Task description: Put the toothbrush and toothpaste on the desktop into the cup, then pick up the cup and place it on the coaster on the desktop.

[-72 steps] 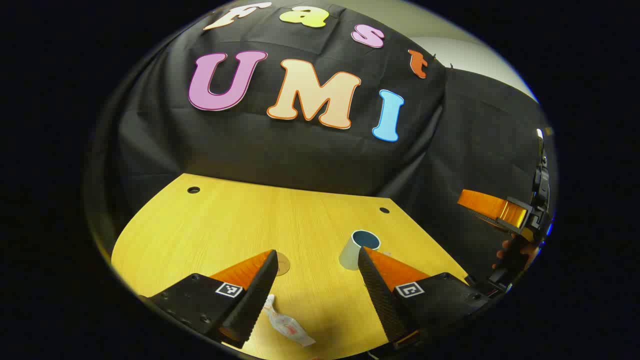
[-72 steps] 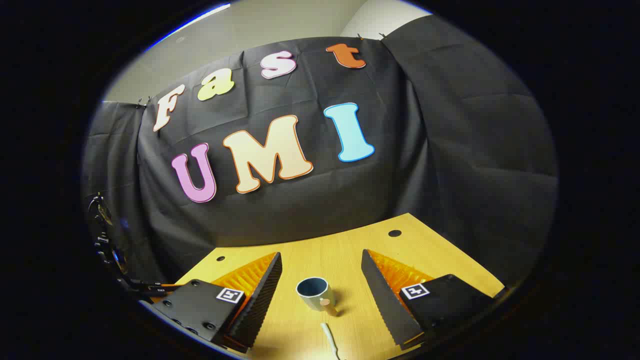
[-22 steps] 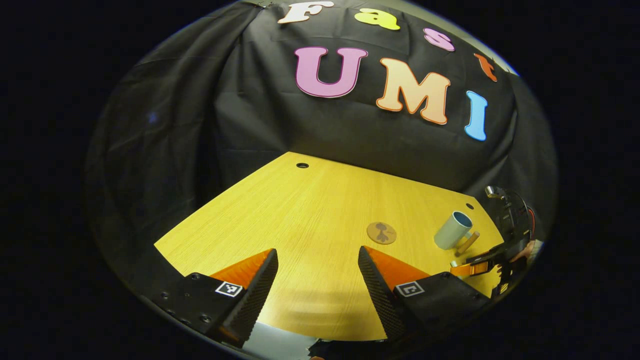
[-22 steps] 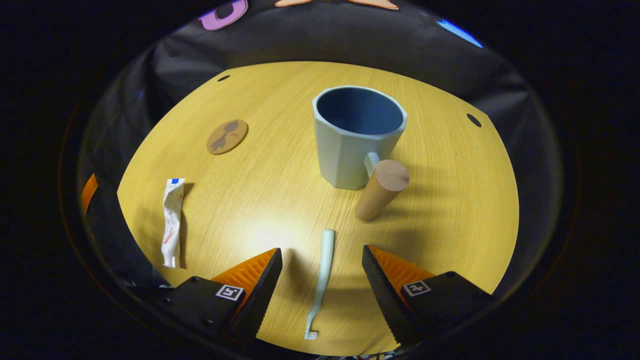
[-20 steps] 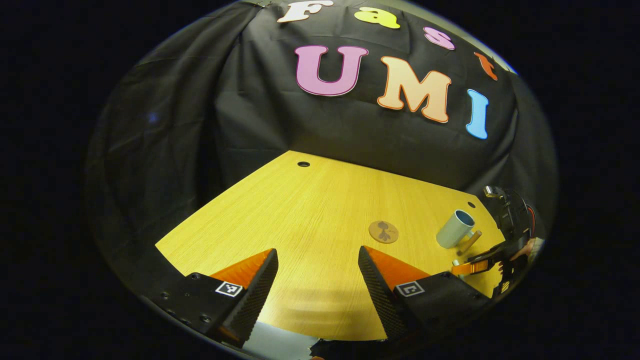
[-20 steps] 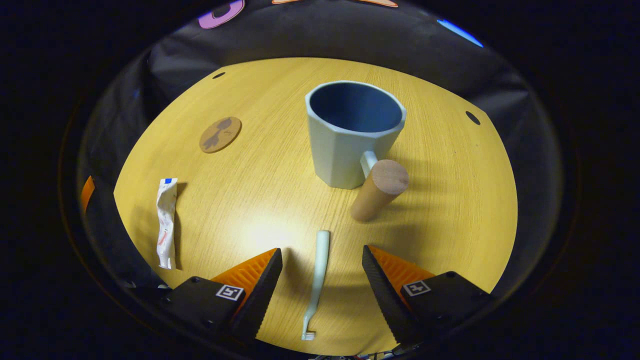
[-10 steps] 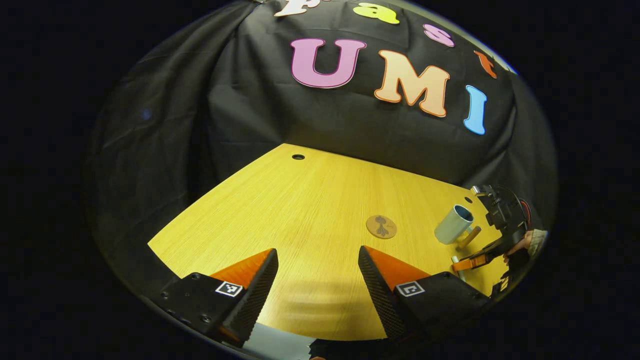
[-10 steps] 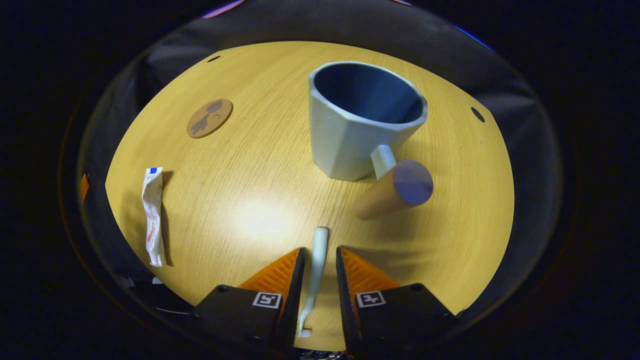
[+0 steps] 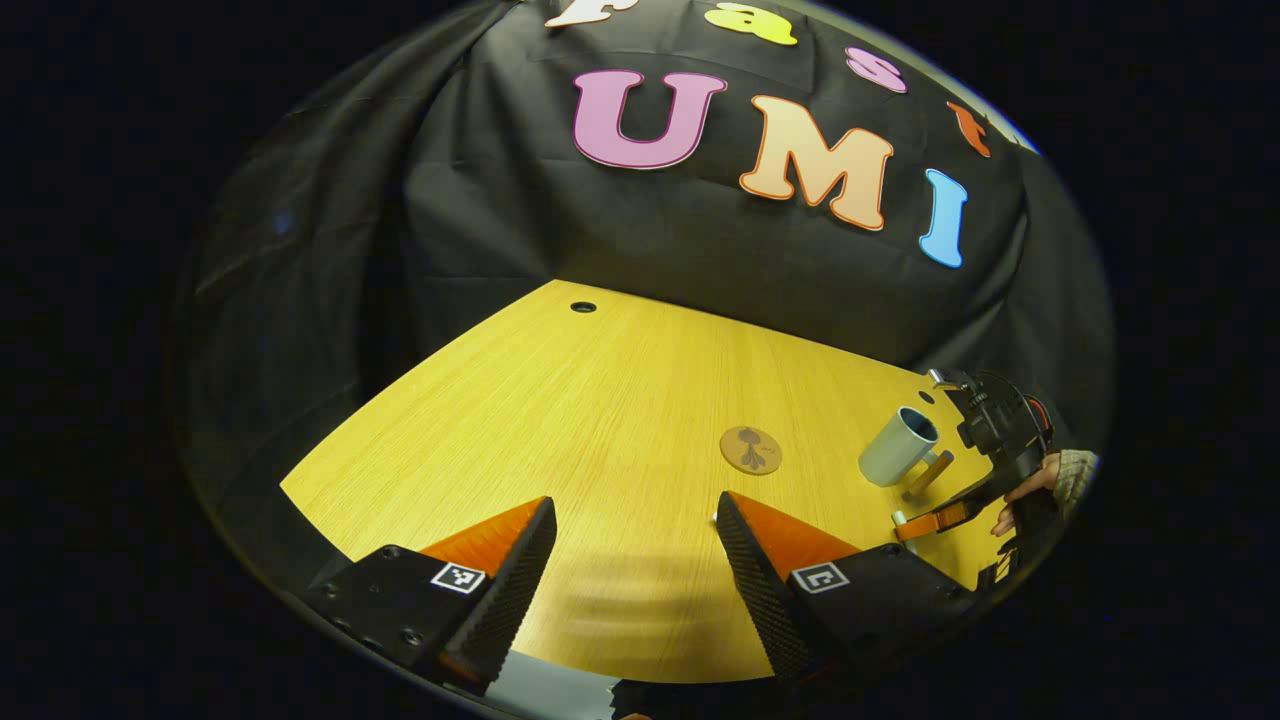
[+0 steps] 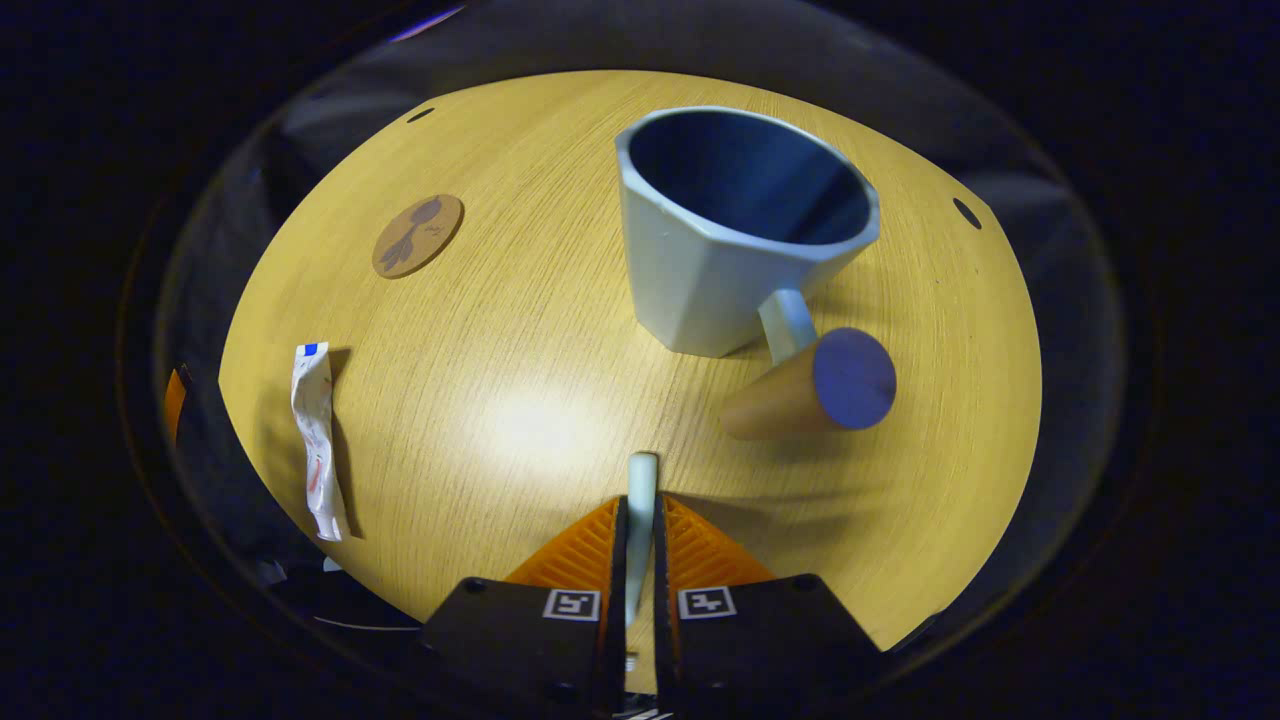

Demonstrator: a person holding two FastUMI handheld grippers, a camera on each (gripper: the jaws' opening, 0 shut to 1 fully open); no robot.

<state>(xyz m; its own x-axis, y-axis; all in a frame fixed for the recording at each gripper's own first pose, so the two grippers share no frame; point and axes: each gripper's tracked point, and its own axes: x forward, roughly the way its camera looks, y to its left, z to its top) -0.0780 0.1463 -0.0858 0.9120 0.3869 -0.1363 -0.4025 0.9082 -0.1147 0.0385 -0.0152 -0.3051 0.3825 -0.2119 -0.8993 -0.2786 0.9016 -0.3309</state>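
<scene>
The toothbrush [image 10: 640, 500] lies on the bench [image 10: 520, 330] with its handle pinched between the fingers of our right hand-held gripper [image 10: 640, 525], the free end poking out just ahead of the tips. So we judge we are at the first step: the brush is grasped but not yet lifted. The cup [image 10: 735, 225] stands upright ahead and a little right of that gripper, mouth open, its handle [image 10: 805, 390] jutting back toward us. Next we need to lift the brush clear, carry it forward over the rim and tip it in without knocking that handle. The toothpaste [image 10: 315, 440] lies off to the left, the coaster [image 10: 418, 235] farther ahead on the left. Our left hand-held gripper [image 9: 635, 545] hovers spread over bare bench, holding nothing.
</scene>
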